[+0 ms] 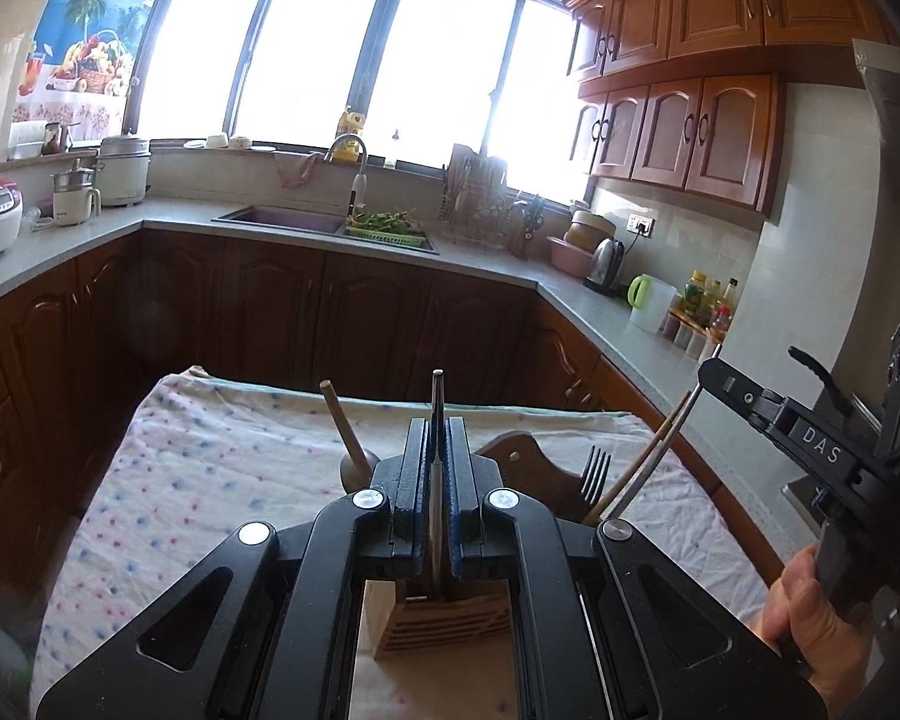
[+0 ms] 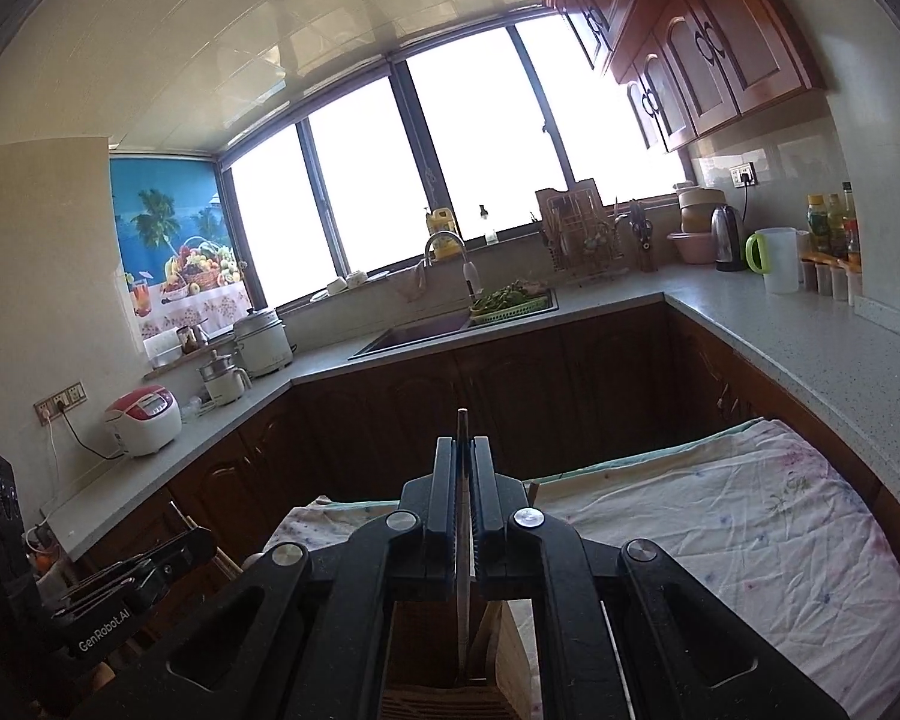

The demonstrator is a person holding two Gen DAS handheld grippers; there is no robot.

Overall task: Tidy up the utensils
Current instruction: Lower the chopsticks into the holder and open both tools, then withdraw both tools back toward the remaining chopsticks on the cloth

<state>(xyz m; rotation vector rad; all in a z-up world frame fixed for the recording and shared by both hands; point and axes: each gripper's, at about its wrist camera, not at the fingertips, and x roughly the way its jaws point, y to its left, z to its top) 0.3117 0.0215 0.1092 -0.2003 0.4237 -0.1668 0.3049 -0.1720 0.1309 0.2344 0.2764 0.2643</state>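
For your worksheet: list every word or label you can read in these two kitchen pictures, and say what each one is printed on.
"DAS" – on the right gripper.
"GenRobot.AI" – on the left gripper.
Bottle labels and rice cooker panel: too small to read.

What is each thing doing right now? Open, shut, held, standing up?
Left gripper: shut on a thin metal utensil.
Right gripper: shut on a thin utensil.
Fork: upright in the wooden holder, tines up.
Wooden spoon: handle tilted, pointing up.
Slotted wooden block: standing below the left gripper.
Cloth: spread over the table.
Upper cabinets: doors shut.
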